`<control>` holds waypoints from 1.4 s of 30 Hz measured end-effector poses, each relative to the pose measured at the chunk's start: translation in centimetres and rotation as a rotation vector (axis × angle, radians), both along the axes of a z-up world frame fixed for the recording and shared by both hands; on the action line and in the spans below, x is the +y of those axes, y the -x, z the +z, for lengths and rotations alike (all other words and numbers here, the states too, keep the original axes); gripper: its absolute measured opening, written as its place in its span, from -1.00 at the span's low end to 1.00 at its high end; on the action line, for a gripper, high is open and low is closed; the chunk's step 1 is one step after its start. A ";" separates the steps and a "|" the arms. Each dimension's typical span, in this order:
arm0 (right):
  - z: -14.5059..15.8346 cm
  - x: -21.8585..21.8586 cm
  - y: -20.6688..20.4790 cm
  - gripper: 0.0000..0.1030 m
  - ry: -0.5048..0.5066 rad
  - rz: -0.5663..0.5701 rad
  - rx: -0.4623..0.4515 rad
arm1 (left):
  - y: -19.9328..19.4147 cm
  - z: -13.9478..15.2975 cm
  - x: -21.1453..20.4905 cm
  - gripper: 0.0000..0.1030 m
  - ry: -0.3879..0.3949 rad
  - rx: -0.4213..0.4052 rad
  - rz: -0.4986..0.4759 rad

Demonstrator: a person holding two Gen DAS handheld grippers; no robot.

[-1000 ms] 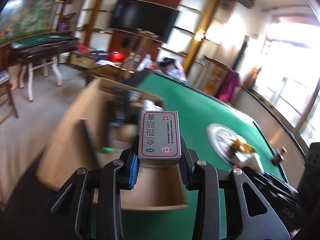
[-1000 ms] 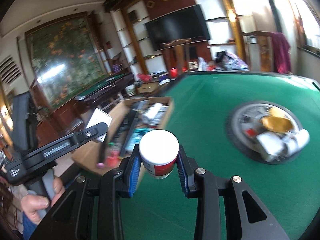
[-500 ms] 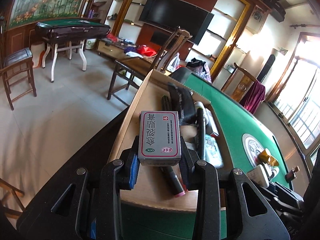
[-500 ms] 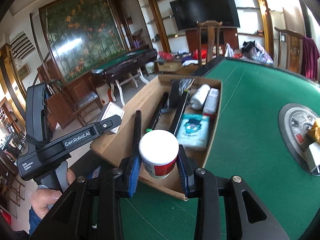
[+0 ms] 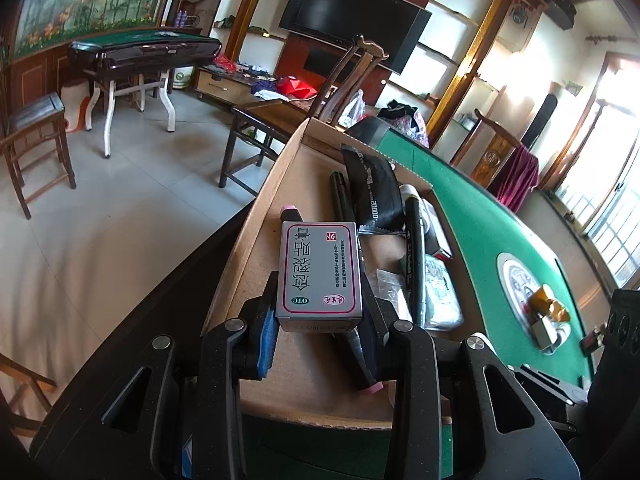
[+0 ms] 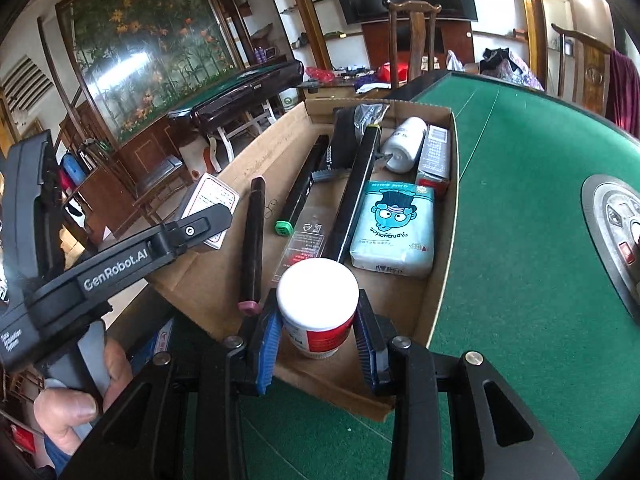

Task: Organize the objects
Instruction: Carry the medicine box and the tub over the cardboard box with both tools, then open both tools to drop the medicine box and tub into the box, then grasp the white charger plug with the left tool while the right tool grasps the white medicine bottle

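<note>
My left gripper (image 5: 320, 334) is shut on a grey medicine box (image 5: 320, 276) with a pink-framed label, held over the near left part of a shallow cardboard box (image 5: 260, 216). My right gripper (image 6: 318, 338) is shut on a small white-lidded jar (image 6: 318, 306) with a red band, just above the cardboard box's (image 6: 280, 136) near end. In the right wrist view the left gripper (image 6: 208, 216) with its medicine box (image 6: 210, 196) hangs over the box's left wall. Inside lie black markers (image 6: 252, 240), a tissue pack (image 6: 394, 228), a white bottle (image 6: 406, 142) and a small carton (image 6: 434, 160).
The cardboard box sits on a green felt table (image 6: 520, 240) at its left edge. A round centre panel (image 5: 528, 292) on the table holds yellow and white items. Wooden chairs (image 5: 352, 80), another green table (image 5: 140, 48) and tiled floor lie beyond. A hand (image 6: 72, 404) grips the left tool's handle.
Both grippers have come in over the cardboard box and sunk toward it, each keeping its object. The box now fills more of both views.
</note>
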State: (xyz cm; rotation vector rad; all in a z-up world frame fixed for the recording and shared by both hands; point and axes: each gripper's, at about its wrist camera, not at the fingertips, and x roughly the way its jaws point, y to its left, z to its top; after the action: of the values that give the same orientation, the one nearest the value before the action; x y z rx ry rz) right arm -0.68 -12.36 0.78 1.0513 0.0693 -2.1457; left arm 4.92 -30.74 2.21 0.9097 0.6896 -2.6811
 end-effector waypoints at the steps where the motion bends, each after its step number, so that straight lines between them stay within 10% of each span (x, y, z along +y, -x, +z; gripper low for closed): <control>1: 0.0 -0.1 0.1 -0.34 0.004 -0.002 0.004 | 0.0 0.0 0.0 -0.35 -0.001 0.001 0.002; 19: 2.7 3.6 0.5 -0.33 0.143 -0.065 0.064 | -2.4 2.0 -0.6 -0.30 0.029 0.173 0.056; 42: 3.5 20.2 3.9 -0.32 0.186 -0.342 0.066 | -1.3 4.2 6.6 0.14 0.167 0.128 -0.130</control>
State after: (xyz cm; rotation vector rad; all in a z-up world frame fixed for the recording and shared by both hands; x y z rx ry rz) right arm -4.58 7.79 4.30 0.9354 -0.2937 -2.4363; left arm 6.22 -24.15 6.42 0.7705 0.4365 -2.8797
